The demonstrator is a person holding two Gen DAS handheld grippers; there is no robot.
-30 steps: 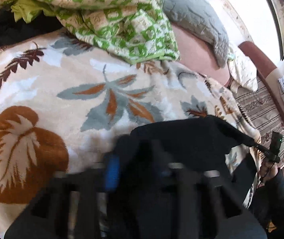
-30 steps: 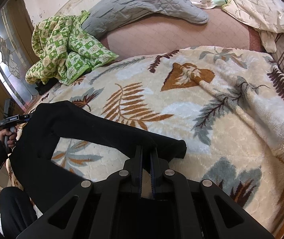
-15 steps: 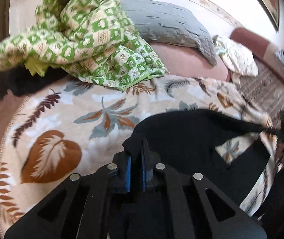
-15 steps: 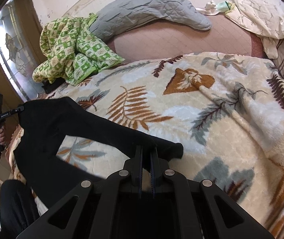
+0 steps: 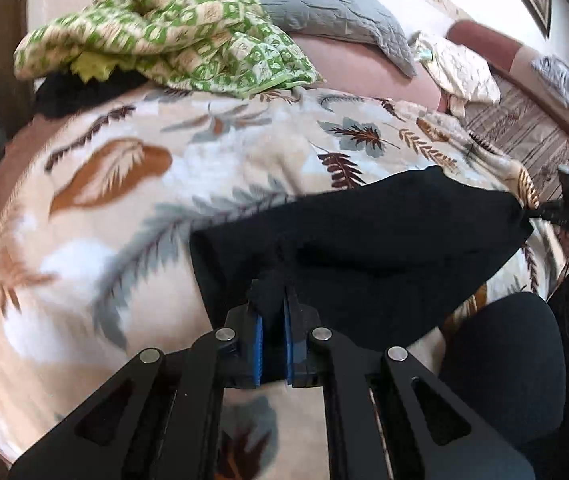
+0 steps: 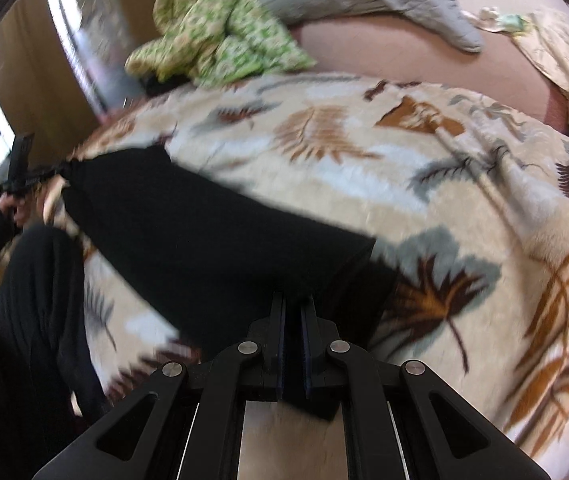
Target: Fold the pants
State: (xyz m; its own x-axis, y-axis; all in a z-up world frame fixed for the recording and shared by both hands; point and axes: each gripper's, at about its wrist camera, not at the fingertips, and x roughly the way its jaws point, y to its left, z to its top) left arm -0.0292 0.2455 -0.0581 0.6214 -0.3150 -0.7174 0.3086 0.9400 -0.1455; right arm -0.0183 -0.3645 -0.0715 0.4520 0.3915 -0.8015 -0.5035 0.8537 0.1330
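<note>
Left wrist view: left gripper (image 5: pixel 272 308) clamped on a bunched edge of the black pants (image 5: pixel 364 248), blue pads (image 5: pixel 258 344) pinching the cloth. Pants stretch across the leaf-print blanket (image 5: pixel 124 200) toward the right gripper (image 5: pixel 534 213), which grips the far corner. Green checked quilt (image 5: pixel 172 24) and grey pillow (image 5: pixel 324 12) lie behind.

Right wrist view: right gripper (image 6: pixel 293 312) closed tight on the pants (image 6: pixel 204 232); cloth runs left to the left gripper (image 6: pixel 58 172), held in a hand (image 6: pixel 14 206). Frame blurred.
</note>
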